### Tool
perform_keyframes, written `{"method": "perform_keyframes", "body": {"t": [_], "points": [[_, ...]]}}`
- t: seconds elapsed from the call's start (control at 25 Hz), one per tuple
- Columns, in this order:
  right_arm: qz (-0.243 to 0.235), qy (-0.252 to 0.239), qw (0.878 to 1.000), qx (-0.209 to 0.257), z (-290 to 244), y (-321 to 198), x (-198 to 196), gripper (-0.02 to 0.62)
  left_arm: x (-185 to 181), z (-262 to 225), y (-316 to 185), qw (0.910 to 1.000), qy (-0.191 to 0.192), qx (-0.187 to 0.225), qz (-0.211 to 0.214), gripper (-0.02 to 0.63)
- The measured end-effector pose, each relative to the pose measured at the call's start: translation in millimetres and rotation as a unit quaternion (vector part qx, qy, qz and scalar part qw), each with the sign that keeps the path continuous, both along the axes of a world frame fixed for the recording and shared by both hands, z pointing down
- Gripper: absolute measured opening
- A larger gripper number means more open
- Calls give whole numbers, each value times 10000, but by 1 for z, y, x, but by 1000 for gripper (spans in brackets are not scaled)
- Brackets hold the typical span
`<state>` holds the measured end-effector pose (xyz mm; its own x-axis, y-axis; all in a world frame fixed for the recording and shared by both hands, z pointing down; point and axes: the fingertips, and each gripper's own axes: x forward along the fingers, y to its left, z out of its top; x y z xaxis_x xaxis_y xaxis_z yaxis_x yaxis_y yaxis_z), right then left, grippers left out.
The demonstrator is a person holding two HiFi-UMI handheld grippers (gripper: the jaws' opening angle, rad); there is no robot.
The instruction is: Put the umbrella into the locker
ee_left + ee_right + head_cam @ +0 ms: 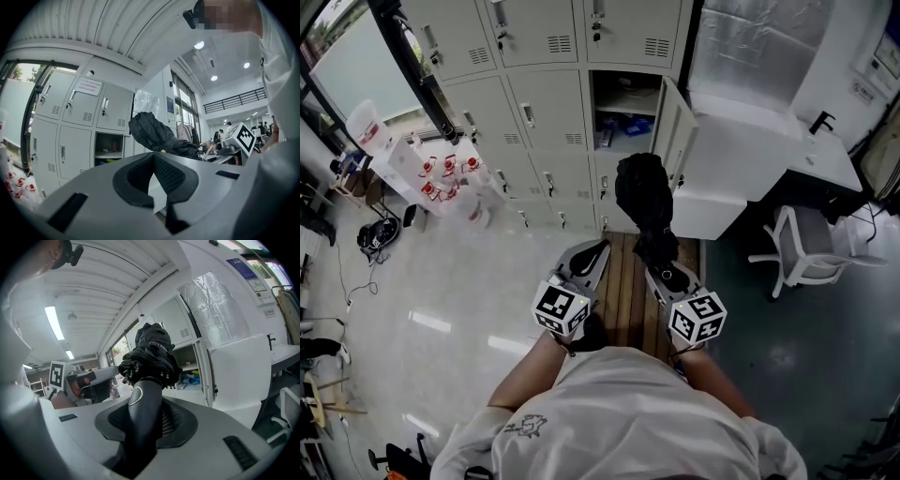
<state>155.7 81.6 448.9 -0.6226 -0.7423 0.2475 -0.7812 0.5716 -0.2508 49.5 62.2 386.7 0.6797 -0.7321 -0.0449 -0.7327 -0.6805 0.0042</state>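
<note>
A folded black umbrella (645,202) sticks out from my right gripper (662,268), which is shut on its dark handle (140,413). The bundled canopy (151,355) points toward the bank of grey lockers. One locker (628,108) stands open straight ahead, with its door (675,127) swung to the right and small items on its shelf. In the left gripper view the umbrella (152,131) crosses in front of that open locker (110,150). My left gripper (598,248) is level beside the right one, its pads (176,176) meeting at the tips with nothing between them.
A white counter (769,150) juts out just right of the open door, with a white chair (806,248) below it. Packs of bottles (445,178) sit on the floor at the left by a black pole (417,70). A wooden strip (628,291) lies underfoot.
</note>
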Motion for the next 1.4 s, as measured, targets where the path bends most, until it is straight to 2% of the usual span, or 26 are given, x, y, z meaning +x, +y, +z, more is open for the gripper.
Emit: {"method": "perform_keyframes", "body": {"t": [0.2,0.44,0.76,1.0,1.4], "points": [[24,-1,10000,-19,3,-49,-25,146,-25,-1,-51,10000,3,32,48,11],[214,7,9998,-12,2,-112,-57,146,-54,-7,-111,9994,-109,69,326,12],[545,-169,9983,-93,10,-170,-87,146,-83,-4,-166,9978,-230,92,622,11],[567,-140,9980,-246,21,-199,-95,146,-93,6,-197,9980,-170,-47,604,11],[430,-40,9981,-450,40,-249,-87,146,-88,17,-248,9984,-228,-168,488,11]]}}
